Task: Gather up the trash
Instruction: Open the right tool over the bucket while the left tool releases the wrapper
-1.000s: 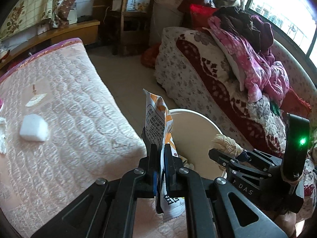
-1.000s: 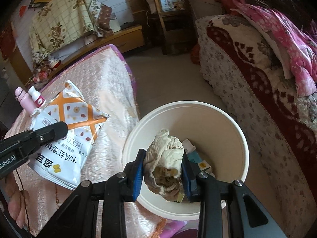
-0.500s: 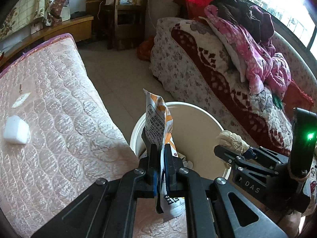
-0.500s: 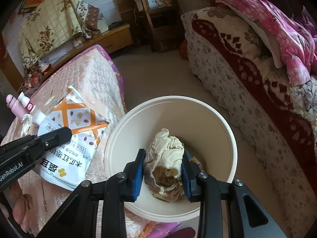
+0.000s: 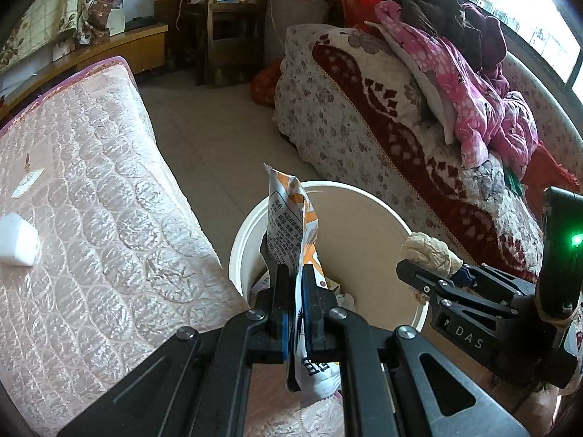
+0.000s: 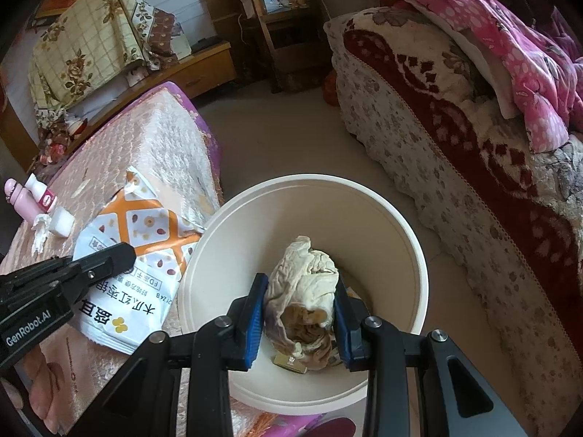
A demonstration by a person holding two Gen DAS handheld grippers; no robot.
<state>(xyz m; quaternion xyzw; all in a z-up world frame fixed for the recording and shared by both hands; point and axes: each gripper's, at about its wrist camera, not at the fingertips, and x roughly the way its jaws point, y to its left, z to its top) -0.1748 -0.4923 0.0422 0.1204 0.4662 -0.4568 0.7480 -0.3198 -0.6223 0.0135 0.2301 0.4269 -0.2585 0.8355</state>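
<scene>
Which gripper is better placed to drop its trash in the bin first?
Right. The right gripper holds its wad directly over the bin opening. The left gripper holds its wrapper nearer the rim, partly over the bed.

My right gripper and the crumpled wad it's pinching hide most of the bin's contents. The snack packet's small print is too tiny to read (its lower end disappears behind the left gripper).
</scene>
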